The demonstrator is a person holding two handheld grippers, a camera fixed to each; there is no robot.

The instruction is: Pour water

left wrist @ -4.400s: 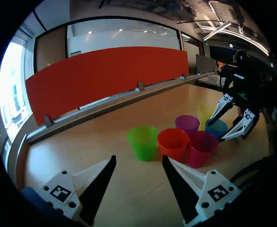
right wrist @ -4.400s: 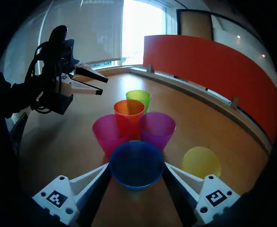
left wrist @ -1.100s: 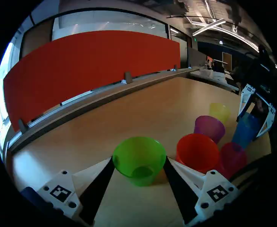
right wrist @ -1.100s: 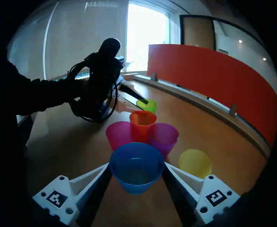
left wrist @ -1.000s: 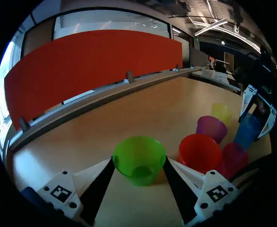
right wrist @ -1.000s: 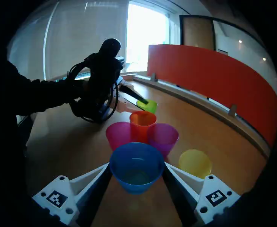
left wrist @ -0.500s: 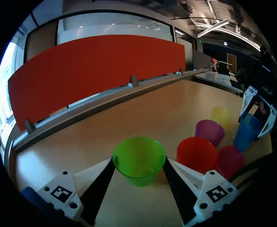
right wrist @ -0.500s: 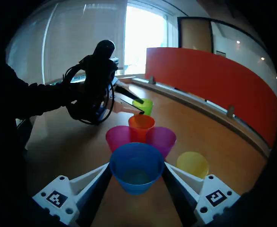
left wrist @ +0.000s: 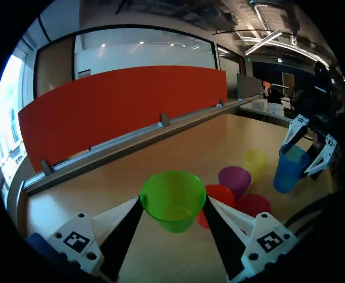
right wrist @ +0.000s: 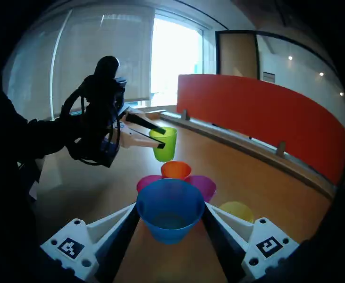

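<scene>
left gripper is clamped on the green cup, a finger pressing each side of it just under the rim. in the right gripper view that same green cup hangs upright in the air, clear of the wooden table, with a dark sleeve behind the left gripper. over on the other side, the right gripper is closed around the blue cup, both fingers hard against its walls, cup upright. there's a pale patch at its bottom, water or glare, can't tell. from the left gripper view the blue cup sits between the white fingers of the right gripper, off to the far right. on the table between the two, four cups huddle together: orange, magenta, purple and yellow. a long red partition runs along the table's far edge.
</scene>
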